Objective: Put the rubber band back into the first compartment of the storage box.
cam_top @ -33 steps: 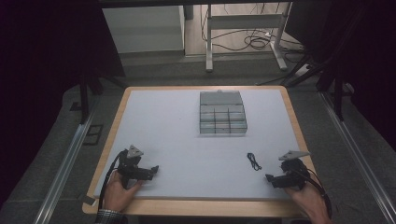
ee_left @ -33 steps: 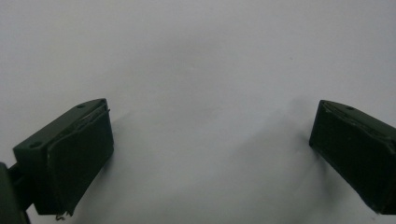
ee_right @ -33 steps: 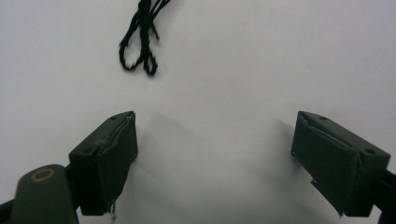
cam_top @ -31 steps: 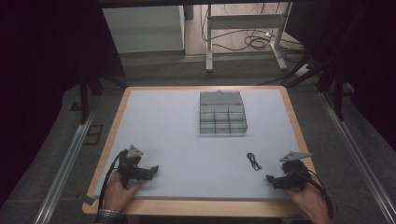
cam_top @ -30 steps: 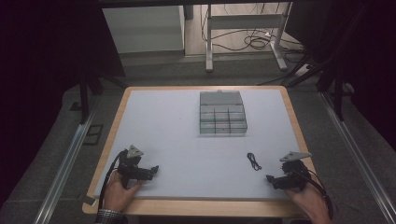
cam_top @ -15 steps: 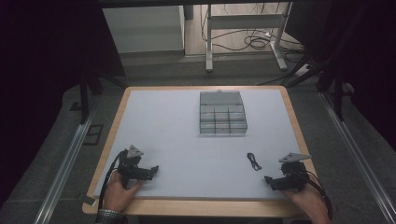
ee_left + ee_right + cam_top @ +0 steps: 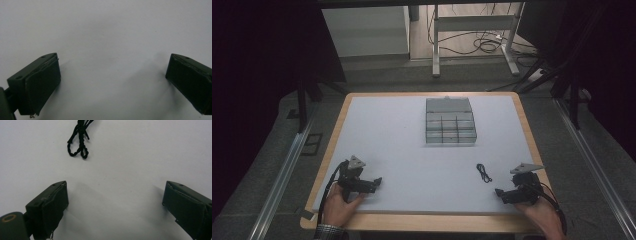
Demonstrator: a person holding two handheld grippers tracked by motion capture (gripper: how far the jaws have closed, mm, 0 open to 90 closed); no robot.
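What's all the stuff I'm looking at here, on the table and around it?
Small black knotted cord: one, black, on the mat near the right claw.
Grey plastic compartment box: one, grey, lid open, far middle of the mat.
Pale grey mat: one, covering the tabletop.
Wooden table: one, light wood rim around the mat.
White metal frame: one, on the floor beyond the table, with loose cables by it.
Left claw: one, black, jaws open, near left corner, in the person's hand.
Right claw: one, black, jaws open with nothing between them, near right corner.
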